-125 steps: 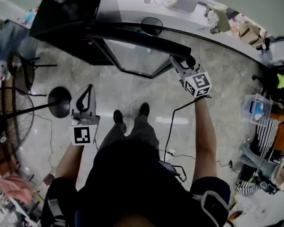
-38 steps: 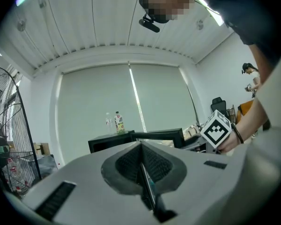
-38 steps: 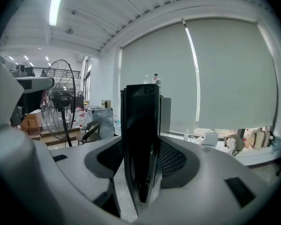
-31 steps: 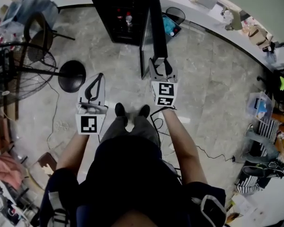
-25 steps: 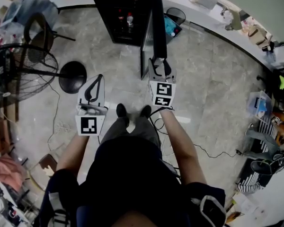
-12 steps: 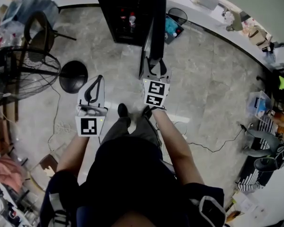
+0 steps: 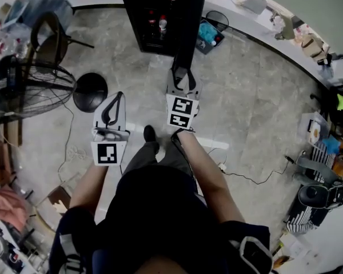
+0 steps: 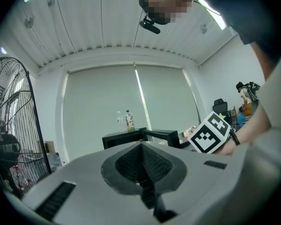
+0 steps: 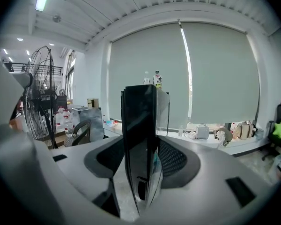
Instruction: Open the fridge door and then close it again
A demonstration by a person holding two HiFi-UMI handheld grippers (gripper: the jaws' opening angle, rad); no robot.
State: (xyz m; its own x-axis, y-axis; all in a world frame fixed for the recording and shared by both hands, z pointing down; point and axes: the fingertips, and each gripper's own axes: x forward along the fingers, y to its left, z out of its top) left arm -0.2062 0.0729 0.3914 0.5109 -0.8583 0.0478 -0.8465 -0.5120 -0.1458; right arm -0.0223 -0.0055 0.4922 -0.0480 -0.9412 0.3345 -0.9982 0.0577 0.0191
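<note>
The black fridge stands at the top of the head view, its inside with bottles showing. Its door sticks out edge-on toward me. My right gripper is shut on the door's free edge; in the right gripper view the dark door edge stands upright between the pads of the right gripper. My left gripper hangs over the floor to the left, shut and empty. In its own view the left gripper points level at the fridge.
A standing fan with a round base and a chair are at the left. A cluttered counter curves along the right. A basket sits beside the fridge. Cables lie on the floor.
My right gripper has moved left and toward the fridge with the door edge in it, swinging the door inward. The left gripper stays shut and has barely shifted.
</note>
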